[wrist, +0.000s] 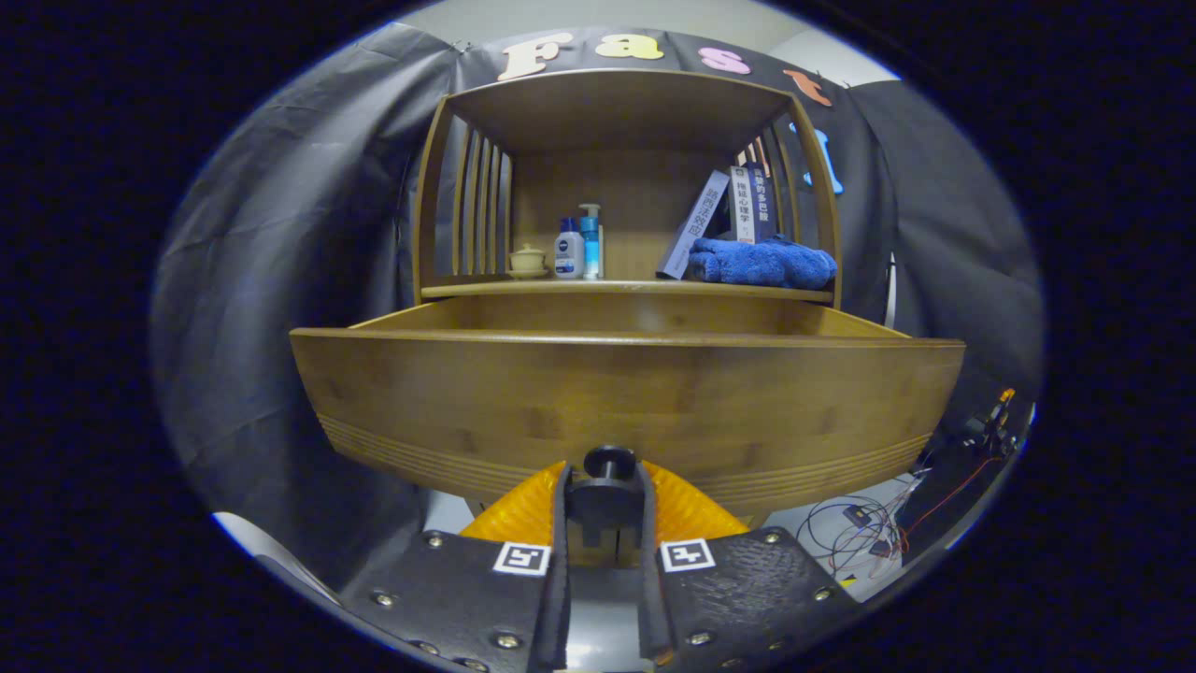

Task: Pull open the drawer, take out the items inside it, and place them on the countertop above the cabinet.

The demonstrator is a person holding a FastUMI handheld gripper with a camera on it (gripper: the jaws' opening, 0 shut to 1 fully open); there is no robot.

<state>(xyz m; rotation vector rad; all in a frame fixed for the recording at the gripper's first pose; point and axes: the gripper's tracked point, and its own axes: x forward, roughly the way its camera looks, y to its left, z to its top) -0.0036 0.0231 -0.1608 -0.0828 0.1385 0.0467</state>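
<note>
A bamboo cabinet stands ahead with its drawer (626, 393) pulled out toward me; the wide drawer front spreads across the view above my fingers. My gripper (605, 495) is shut on the drawer's dark round knob (609, 461), which sits between the fingertips. The drawer's inside is hidden behind its front panel, and only the upper rim and inner side walls show. The countertop (626, 291) lies just above the drawer.
On the countertop stand a small lidded cup (528, 260), two bottles (577, 248), leaning books (719, 220) and a folded blue towel (761, 262). Slatted side panels and a top board enclose that shelf. Loose cables (869, 523) lie on the floor at the lower right.
</note>
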